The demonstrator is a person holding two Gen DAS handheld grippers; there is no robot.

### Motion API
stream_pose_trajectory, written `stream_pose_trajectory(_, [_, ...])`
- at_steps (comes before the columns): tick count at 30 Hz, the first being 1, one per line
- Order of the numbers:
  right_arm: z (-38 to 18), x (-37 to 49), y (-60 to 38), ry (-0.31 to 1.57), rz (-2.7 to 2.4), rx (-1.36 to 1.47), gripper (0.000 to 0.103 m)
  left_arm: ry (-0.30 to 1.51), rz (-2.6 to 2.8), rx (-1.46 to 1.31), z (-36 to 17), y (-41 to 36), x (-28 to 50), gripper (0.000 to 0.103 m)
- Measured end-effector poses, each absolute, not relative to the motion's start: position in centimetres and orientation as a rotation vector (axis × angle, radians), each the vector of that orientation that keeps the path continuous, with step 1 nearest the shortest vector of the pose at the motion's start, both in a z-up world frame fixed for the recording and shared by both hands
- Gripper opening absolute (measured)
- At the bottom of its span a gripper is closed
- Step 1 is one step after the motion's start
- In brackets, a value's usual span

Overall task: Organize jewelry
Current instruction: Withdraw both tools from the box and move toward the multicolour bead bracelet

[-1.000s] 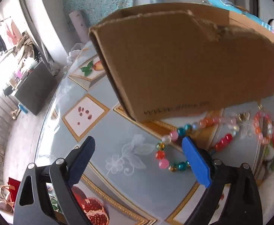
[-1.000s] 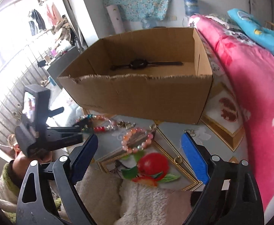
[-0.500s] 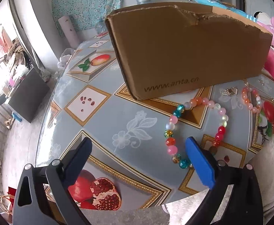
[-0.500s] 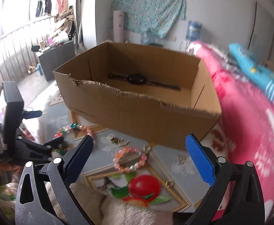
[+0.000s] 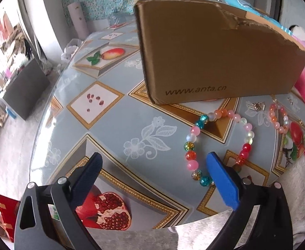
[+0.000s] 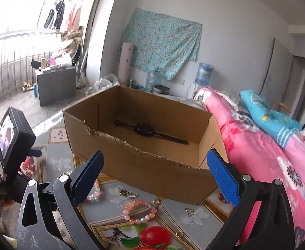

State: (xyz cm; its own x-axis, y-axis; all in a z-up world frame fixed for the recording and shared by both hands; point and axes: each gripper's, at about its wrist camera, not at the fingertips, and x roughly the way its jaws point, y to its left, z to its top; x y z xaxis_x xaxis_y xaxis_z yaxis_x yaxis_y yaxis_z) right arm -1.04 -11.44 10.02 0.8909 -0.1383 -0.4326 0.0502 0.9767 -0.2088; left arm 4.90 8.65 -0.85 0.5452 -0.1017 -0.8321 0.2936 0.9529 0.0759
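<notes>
A brown cardboard box [image 5: 215, 48] stands on the patterned table; the right wrist view shows it open [image 6: 144, 166] with a black watch [image 6: 146, 130] inside. A large multicoloured bead bracelet [image 5: 194, 131] lies in front of it, just beyond my open, empty left gripper [image 5: 152, 166]. A small pink bead bracelet [image 5: 277, 118] lies to the right and also shows in the right wrist view [image 6: 140, 212]. A small metal clip [image 6: 127, 193] and small rings [image 6: 191, 211] lie near it. My right gripper [image 6: 154, 166] is open and empty, raised above the table before the box.
A pink floral quilt [image 6: 267, 156] lies right of the table. The table's rounded edge [image 5: 46, 108] drops to the floor on the left. The left hand-held gripper's camera body [image 6: 8, 137] shows at the left of the right wrist view.
The left gripper has pulled back from the box, so more of the table and the whole large bracelet show. The right gripper has risen and tilted up toward the room.
</notes>
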Motion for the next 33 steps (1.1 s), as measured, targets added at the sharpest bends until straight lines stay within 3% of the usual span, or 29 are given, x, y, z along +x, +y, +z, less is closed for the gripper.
stream_pose_trajectory(12, [8.0, 0.3, -11.9, 0.587, -0.002, -0.102, 0.095, 0.973, -0.242, 0.208, -1.1, 8.3, 5.0, 0.099])
stream_pose_trajectory(21, [6.9, 0.9, -12.9, 0.698, 0.138, 0.151, 0.095, 0.98, -0.251, 0.194, -1.1, 8.5, 5.1, 0.099])
stream_pose_trajectory(33, [5.5, 1.6, -12.1, 0.794, 0.261, 0.252, 0.081, 0.974, -0.251, 0.199, -1.1, 8.5, 5.1, 0.099])
